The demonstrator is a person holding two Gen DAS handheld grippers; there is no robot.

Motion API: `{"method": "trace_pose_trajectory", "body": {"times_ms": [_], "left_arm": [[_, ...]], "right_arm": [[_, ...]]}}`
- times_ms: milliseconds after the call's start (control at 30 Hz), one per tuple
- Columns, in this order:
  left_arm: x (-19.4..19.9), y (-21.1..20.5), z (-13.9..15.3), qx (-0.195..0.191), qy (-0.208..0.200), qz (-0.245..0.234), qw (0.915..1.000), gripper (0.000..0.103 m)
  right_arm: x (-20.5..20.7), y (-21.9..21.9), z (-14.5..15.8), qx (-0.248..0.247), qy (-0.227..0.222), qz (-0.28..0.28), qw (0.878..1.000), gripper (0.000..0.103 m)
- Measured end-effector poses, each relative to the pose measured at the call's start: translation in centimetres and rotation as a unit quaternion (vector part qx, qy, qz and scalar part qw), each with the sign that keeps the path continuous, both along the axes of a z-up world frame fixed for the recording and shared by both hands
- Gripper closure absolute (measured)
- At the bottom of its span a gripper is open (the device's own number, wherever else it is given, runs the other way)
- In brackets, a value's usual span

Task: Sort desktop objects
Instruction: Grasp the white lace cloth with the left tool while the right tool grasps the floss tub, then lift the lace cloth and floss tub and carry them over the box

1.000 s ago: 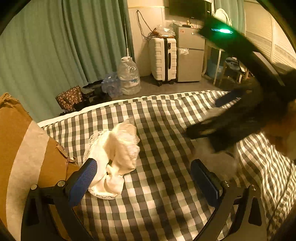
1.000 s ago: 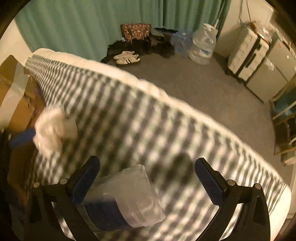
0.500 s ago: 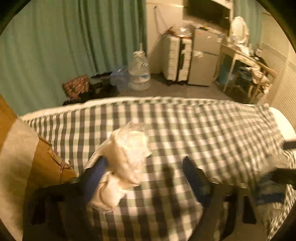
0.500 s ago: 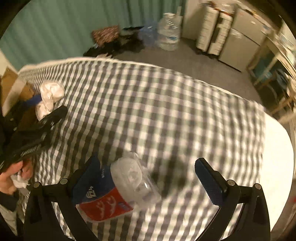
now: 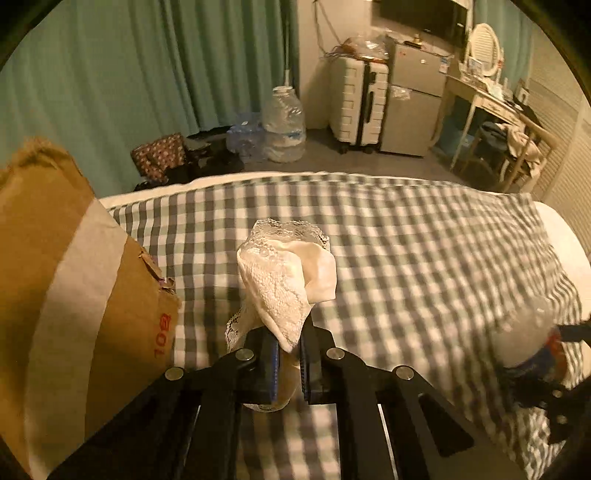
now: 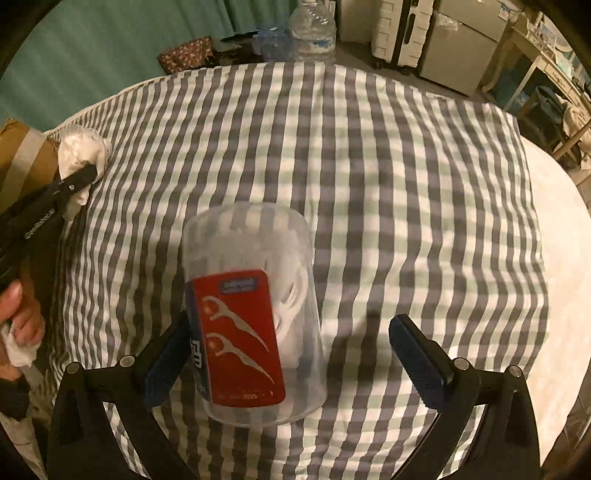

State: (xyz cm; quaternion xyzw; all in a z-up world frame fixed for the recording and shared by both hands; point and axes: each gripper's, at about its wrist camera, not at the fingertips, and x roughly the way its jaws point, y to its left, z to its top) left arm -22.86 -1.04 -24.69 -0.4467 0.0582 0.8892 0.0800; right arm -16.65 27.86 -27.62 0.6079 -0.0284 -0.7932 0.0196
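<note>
Left tool (image 5: 287,363) clenched on soft, light lace cloth (image 5: 286,280), lower centre; right tool (image 6: 291,362) released around slippery floss tub (image 6: 255,314); grip its midsection.

Both views are fisheye, each looking forward along its own tool's two fingers, which fill the lower frame.

The left wrist view sits close over the checked bed (image 5: 424,251) and looks down at a slant, so the curtain (image 5: 147,74) and suitcase (image 5: 360,99) fill the upper frame. A cardboard box (image 5: 74,277) crowds the left edge.

The right wrist view faces the bed (image 6: 388,166) more steeply, with only a strip of room along the top.

They share the bedspread, the water jug (image 5: 284,125) (image 6: 314,29), the suitcase and the box. Each also catches the other tool: the right tool (image 5: 546,369) at lower right, the left tool (image 6: 79,177) at the left edge.
</note>
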Motion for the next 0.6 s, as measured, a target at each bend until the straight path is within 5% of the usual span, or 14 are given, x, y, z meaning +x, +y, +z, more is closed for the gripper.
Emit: {"method": "trace_pose_trajectory", "body": {"times_ms": [200,300,333,400,600], "left_arm": [[2.6,0.8,3.5,0.01,0.018,-0.021,0.9996,0.095],[4.1,-0.1,5.5,0.023,0.026,-0.019,0.9992,0.095],[4.4,-0.4,6.0,0.027,0.027,-0.018,0.9991,0.095],[5.6,-1.2,7.6,0.033,0.034,-0.015,0.9988,0.095],[8.8,-3.4,10.6,0.03,0.054,-0.005,0.9981,0.095]], "right_arm": [[0.3,-0.4,-0.1,0.008,0.022,0.02,1.0,0.001],[0.5,-0.8,-1.3,-0.019,0.012,0.016,1.0,0.026],[0.6,-1.0,-1.2,-0.005,0.016,0.02,1.0,0.041],[1.1,-1.6,-0.6,0.027,0.031,0.033,0.999,0.041],[2.9,-2.1,0.6,0.016,0.042,0.036,0.998,0.042]]}}
